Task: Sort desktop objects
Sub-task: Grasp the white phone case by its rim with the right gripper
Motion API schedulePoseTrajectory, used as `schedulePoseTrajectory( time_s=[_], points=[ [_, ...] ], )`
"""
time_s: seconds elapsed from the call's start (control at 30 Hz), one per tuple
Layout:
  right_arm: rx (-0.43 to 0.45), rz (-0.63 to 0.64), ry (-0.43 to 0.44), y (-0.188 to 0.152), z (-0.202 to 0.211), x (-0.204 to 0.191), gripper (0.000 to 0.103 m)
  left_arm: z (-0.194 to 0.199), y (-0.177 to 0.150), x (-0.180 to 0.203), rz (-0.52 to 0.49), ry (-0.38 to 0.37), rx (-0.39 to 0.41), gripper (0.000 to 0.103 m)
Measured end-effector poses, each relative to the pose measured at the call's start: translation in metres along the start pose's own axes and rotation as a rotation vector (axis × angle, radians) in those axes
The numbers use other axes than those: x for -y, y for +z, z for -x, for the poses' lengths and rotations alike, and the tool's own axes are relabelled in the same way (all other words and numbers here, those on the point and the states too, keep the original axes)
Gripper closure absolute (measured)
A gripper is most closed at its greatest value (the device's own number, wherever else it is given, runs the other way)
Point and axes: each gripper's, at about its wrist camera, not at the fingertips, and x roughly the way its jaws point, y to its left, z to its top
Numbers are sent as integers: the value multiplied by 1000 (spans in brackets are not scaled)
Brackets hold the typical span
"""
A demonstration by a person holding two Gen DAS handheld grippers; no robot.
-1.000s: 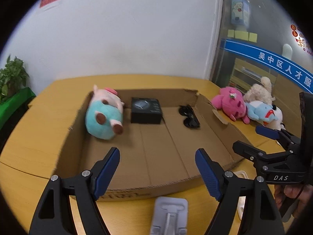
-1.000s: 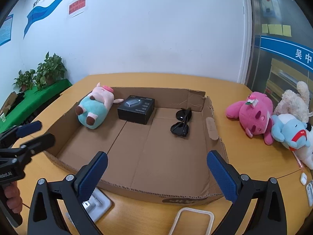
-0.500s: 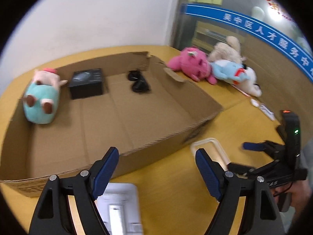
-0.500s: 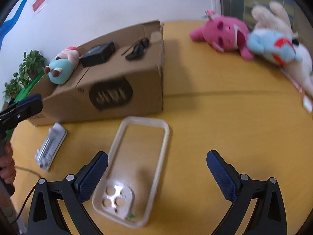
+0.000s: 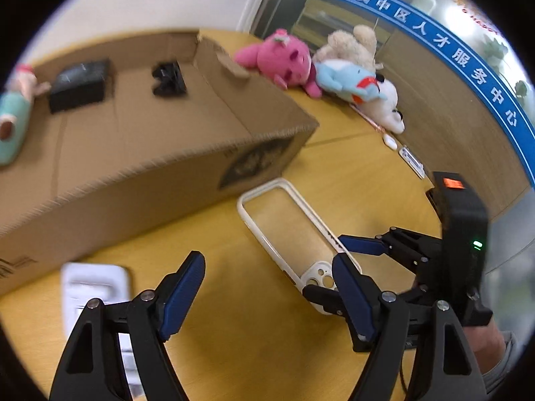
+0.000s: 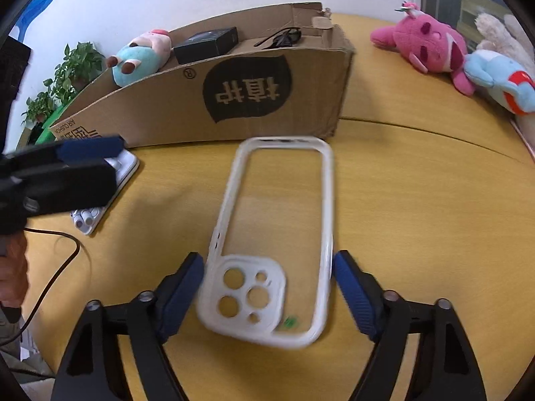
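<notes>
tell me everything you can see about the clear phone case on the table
The phone case is a see-through shell with a milky white rim and a raised white camera block with round holes at its near end. It looks like soft plastic and is empty. It lies flat, open side down, on the yellow table, just in front of the cardboard box. The right claw straddles its camera end, jaws just closing, pads at the rim; contact is unclear.

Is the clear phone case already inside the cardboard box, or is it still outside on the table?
Outside. The phone case lies flat on the table in front of the cardboard box, between the right gripper fingers.
</notes>
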Motion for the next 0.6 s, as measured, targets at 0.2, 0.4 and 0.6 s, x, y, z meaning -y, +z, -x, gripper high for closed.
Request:
schedulePoseTrajectory(
  time_s=[0.2, 0.4, 0.6],
  points=[
    [10, 3, 10, -9, 5, -5, 27, -49, -1, 0, 50, -23, -157, 59],
    [44, -10, -29, -13, 9, -7, 75, -48, 1, 3, 20, 111, -108, 85],
    [52, -23, -6, -11, 8, -3, 77, -44, -4, -5, 35, 112, -84, 92]
  ],
)
